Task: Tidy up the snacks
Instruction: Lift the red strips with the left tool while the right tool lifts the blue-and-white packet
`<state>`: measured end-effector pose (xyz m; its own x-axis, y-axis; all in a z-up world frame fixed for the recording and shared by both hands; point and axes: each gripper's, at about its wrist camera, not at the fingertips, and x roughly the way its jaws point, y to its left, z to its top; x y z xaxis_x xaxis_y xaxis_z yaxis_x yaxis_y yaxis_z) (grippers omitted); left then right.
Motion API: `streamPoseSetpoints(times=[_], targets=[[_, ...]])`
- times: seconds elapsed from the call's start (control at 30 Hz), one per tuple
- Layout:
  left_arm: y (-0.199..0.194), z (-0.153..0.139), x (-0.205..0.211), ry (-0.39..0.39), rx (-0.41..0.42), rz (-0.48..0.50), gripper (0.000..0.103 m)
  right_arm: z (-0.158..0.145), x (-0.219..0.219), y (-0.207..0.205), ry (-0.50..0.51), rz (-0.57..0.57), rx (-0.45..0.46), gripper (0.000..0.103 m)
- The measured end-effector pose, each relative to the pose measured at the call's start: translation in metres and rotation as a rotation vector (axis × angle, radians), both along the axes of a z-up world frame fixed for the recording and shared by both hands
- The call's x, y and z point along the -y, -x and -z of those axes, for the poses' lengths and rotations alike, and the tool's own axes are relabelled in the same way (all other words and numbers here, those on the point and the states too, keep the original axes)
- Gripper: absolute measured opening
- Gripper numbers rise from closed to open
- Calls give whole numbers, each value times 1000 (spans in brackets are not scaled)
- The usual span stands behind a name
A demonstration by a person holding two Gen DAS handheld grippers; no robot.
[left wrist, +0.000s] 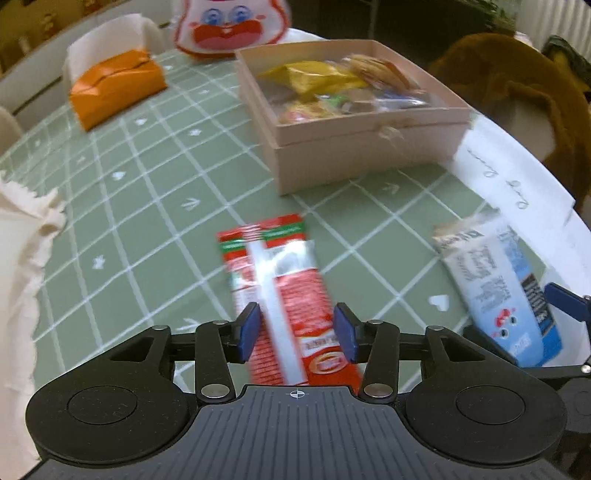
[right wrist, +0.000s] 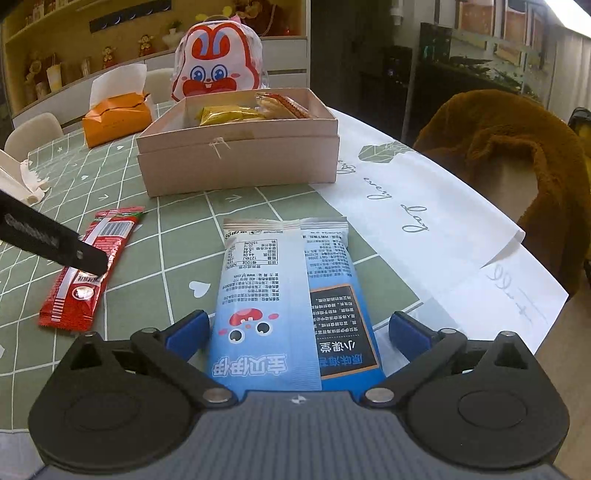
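A red snack packet [left wrist: 284,291] lies on the green checked tablecloth between the blue pads of my left gripper [left wrist: 297,328]; the jaws are open around its near end. It also shows in the right wrist view [right wrist: 88,266], with the left gripper's finger over it. A blue-and-white snack bag [right wrist: 291,295] lies between the pads of my right gripper [right wrist: 297,332], which is open around it; the bag also shows in the left wrist view [left wrist: 495,288]. A pink cardboard box [left wrist: 354,147] holding several snacks stands beyond both; it shows in the right wrist view [right wrist: 240,158] too.
An orange tissue pack [left wrist: 114,88] and a rabbit-face bag [left wrist: 229,26] sit at the back. White paper [right wrist: 424,206] covers the table's right side. A chair with a brown coat [right wrist: 517,155] stands right. Crumpled white paper [left wrist: 22,258] lies at left.
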<state>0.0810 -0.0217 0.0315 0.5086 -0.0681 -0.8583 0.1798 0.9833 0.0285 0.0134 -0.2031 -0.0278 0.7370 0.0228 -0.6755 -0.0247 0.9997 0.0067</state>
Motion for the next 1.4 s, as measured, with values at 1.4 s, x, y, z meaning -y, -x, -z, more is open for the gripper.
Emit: streamPoseSetpoints(times=[1.4], targets=[[53,5,-22,172,-11,-14,59,-13,2,-29,7,-91,-172,102]])
